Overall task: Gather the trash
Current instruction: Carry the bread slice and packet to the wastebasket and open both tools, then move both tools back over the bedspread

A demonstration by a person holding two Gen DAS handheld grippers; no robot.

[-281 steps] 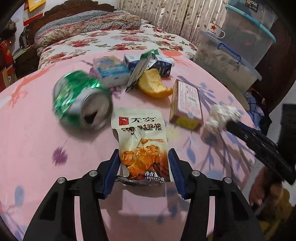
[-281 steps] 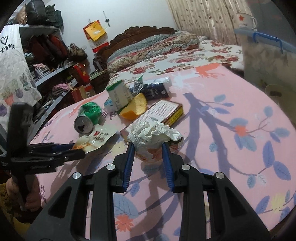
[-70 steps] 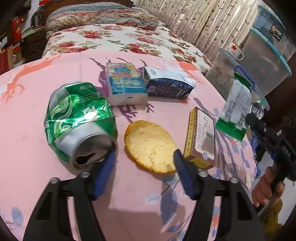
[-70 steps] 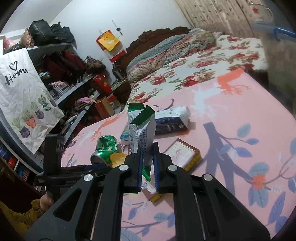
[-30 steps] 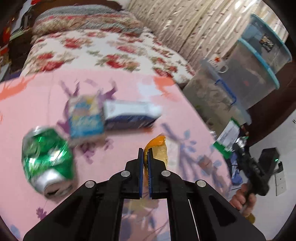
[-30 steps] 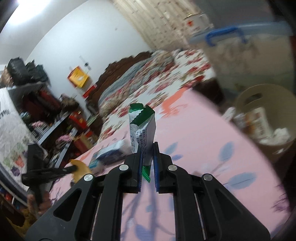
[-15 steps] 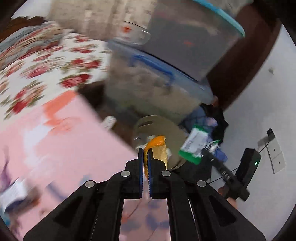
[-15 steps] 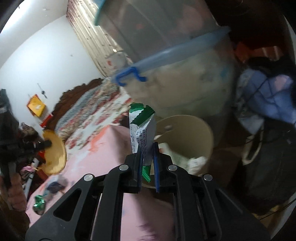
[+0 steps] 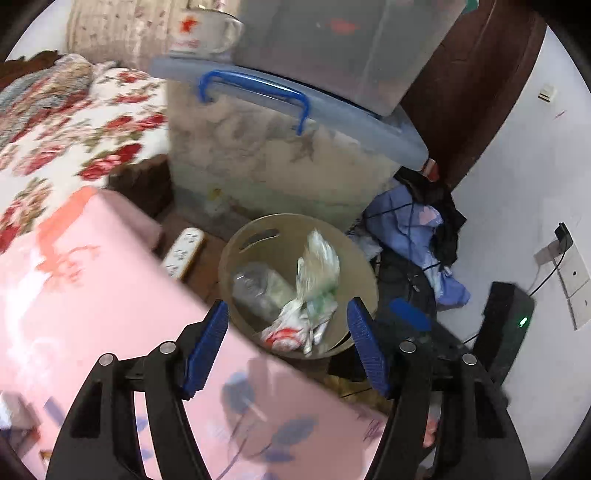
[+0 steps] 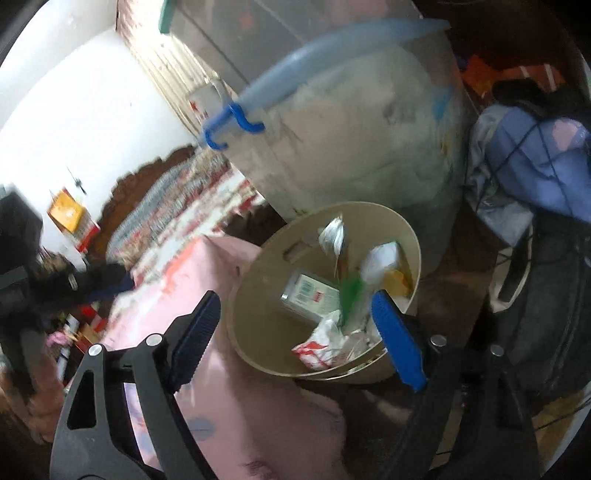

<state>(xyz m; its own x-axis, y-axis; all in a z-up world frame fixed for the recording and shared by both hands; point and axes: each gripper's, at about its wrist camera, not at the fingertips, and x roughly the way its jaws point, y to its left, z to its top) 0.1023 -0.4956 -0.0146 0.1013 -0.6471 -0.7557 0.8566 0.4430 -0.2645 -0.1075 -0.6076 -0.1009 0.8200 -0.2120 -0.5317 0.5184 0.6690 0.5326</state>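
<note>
From the left wrist, the left gripper [image 9: 286, 345] is opening with nothing between its jaws, above the bin [image 9: 360, 266] off the pink tabletop's [image 9: 92, 314] edge, where wrappers [image 9: 314, 280] lie.

From the right wrist, the right gripper [image 10: 295, 334] is likewise opening and empty over the bin [image 10: 258, 291], a green-and-white carton [image 10: 351, 291] inside it.

Lidded storage bin [image 9: 280, 155], mug [image 9: 201, 31] on top.

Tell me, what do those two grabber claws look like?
Both look alike. The left gripper and the right gripper each have two black plastic arms with cut-out holes and round silver bolts. Their fingers wear ridged blue pads. No cables or markings show on them.
</note>
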